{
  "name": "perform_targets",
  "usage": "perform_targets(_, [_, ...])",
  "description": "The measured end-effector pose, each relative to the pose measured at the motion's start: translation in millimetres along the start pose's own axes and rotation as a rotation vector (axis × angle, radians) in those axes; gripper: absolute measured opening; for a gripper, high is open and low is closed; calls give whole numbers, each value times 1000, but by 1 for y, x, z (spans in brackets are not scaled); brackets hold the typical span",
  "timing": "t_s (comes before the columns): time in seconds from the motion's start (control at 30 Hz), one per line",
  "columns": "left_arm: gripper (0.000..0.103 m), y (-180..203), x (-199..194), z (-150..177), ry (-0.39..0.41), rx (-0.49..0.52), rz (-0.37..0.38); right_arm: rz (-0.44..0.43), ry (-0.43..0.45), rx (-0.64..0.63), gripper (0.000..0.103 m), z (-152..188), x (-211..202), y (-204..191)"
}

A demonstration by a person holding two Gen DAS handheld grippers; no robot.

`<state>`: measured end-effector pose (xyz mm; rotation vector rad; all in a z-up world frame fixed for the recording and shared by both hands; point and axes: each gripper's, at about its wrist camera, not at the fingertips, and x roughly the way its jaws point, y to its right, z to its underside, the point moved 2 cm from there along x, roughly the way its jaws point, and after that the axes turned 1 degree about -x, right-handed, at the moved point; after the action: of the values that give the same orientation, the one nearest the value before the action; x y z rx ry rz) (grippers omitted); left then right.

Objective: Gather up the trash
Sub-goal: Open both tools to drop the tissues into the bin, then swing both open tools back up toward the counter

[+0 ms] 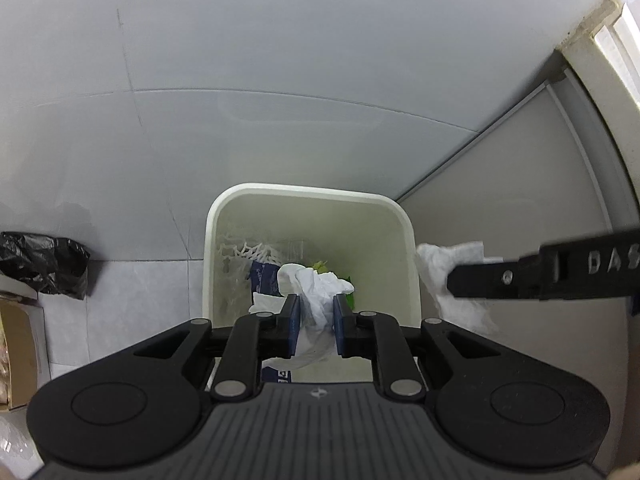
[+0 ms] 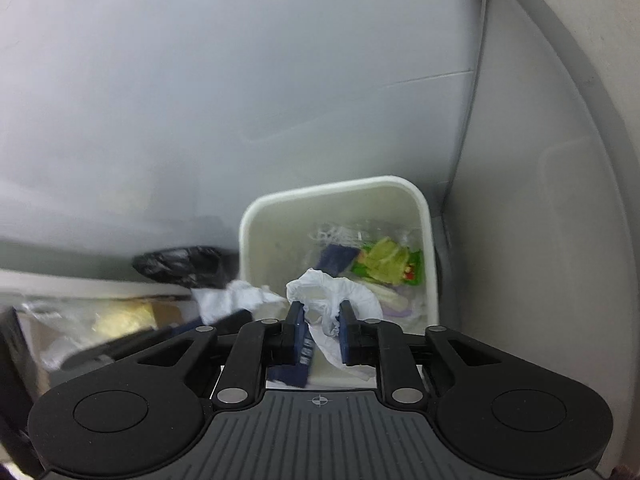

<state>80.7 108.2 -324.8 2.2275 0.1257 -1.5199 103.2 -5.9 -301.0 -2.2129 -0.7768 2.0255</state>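
Note:
A cream waste bin (image 1: 308, 192) stands on the floor by the wall, with wrappers, plastic and tissue inside; it also shows in the right wrist view (image 2: 332, 190). My left gripper (image 1: 316, 316) is shut on a crumpled white tissue (image 1: 316, 292) above the bin's near edge. My right gripper (image 2: 322, 320) is shut on another white tissue (image 2: 332, 292) over the bin. In the left wrist view the right gripper's finger (image 1: 540, 276) holds its tissue (image 1: 444, 268) just right of the bin. In the right wrist view the left gripper's tissue (image 2: 228, 298) shows at left.
A black bag (image 1: 48, 264) lies on the floor left of the bin, also in the right wrist view (image 2: 180, 264). A cardboard box (image 1: 20, 344) sits at far left. A grey wall (image 1: 280, 60) is behind, and a grey panel (image 1: 520, 208) stands to the right.

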Motion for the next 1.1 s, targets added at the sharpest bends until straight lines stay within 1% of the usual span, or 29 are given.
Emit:
perform_targets(0.07, [27, 2, -2, -1, 7, 11, -4, -13, 5, 15, 21, -4, -3, 1])
perform_targets(0.13, [31, 3, -4, -2, 16, 23, -9, -32, 1, 34, 29, -6, -5, 3])
perform_targets(0.2, [37, 5, -4, -3, 11, 25, -9, -42, 13, 47, 49, -9, -9, 5])
perform_targets(0.27, [50, 5, -5, -4, 10, 25, -14, -42, 25, 49, 54, -9, -12, 5])
perform_targets(0.33, [58, 5, -6, -4, 12, 24, -17, -44, 19, 52, 54, -12, -11, 5])
perform_targets(0.37, [62, 5, -6, -4, 9, 23, -18, -45, 16, 53, 56, -12, -11, 5])
perform_targets(0.4, [63, 5, -6, -4, 5, 22, -20, -45, 17, 54, 60, -12, -12, 5])
perform_targets(0.5, [70, 7, -6, -4, -4, 24, -25, -48, 21, 56, 67, -13, -12, 7])
perform_targets(0.57, [76, 9, -3, -4, -13, 29, -30, -54, 23, 58, 68, -14, -14, 6])
perform_targets(0.63, [79, 11, -2, -5, -22, 49, -37, -62, 28, 56, 69, -15, -16, 6])
perform_targets(0.67, [82, 12, -2, -6, -24, 58, -42, -65, 34, 55, 72, -15, -19, 6])
perform_targets(0.77, [88, 11, -7, -6, -14, 62, -38, -82, 55, 46, 75, -16, -30, 3])
perform_targets(0.97, [94, 13, -18, -6, 6, 88, -39, -130, 130, -22, 81, -16, -60, -12])
perform_targets(1.1, [95, 19, -31, -8, 10, 107, -34, -158, 192, -83, 85, -12, -85, -22])
